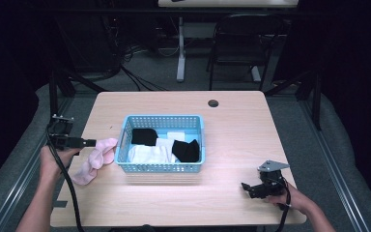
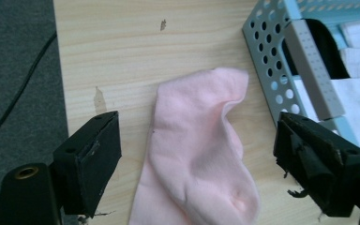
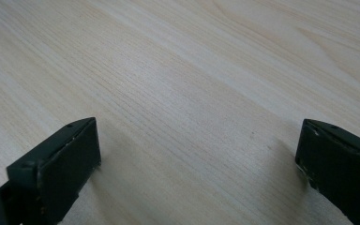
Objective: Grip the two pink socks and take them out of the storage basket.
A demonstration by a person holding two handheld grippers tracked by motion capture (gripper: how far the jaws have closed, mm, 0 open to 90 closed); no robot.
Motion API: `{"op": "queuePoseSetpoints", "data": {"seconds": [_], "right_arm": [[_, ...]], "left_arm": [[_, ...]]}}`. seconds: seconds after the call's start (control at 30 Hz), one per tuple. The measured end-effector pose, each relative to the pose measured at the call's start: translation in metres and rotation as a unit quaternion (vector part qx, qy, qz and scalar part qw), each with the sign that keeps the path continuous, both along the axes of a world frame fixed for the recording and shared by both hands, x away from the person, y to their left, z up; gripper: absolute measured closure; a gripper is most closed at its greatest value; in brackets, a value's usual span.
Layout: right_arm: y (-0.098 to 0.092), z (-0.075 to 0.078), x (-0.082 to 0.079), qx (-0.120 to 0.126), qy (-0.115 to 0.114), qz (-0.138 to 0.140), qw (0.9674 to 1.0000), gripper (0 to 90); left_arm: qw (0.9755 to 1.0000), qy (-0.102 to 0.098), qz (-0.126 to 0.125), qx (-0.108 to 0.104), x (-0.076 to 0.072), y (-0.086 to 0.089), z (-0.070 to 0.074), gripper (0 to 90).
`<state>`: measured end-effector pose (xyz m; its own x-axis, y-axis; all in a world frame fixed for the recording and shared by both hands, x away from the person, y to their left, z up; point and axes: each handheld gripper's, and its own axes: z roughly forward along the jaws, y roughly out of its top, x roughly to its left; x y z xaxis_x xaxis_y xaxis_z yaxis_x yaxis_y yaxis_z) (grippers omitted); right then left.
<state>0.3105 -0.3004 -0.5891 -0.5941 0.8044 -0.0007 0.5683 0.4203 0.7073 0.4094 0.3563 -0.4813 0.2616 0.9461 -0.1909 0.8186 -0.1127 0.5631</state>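
From the high view, one pink sock (image 1: 94, 159) lies on the counter (image 1: 232, 135) just left of the blue basket (image 1: 160, 166), where black and white socks remain. The left gripper view has the left gripper (image 2: 194, 154), jaws spread and empty, above that sock. In the right gripper view, the right gripper (image 3: 199, 164) idles with its jaws spread over bare wood.

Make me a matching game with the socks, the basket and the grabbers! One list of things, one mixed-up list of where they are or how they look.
Things:
1. soft pink sock
2. light blue plastic basket with holes
3. right gripper
4. black sock

Places or states:
A. inside the basket, on white cloth
B. jaws open over bare wood, near the table's front edge
C. flat on the wooden table, left of the basket
D. in the middle of the table, holding black and white socks

Pairs: 1-C, 2-D, 3-B, 4-A
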Motion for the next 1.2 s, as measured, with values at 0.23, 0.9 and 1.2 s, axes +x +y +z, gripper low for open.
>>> {"op": "queuePoseSetpoints", "data": {"seconds": [0.23,0.9,1.2], "right_arm": [[0.000,0.000,0.000,0.000,0.000,0.000,1.0000,0.0],[0.000,0.000,0.000,0.001,0.000,-0.002,1.0000,0.0],[0.000,0.000,0.000,-0.001,0.001,-0.001,1.0000,0.0]], "left_arm": [[0.9995,-0.028,-0.010,0.014,-0.022,-0.004,0.017,11.2],[0.9995,-0.020,-0.022,0.013,-0.074,-0.021,-0.022,0.4],[0.9993,-0.017,-0.028,0.015,-0.083,-0.031,-0.044,0.1]]}}
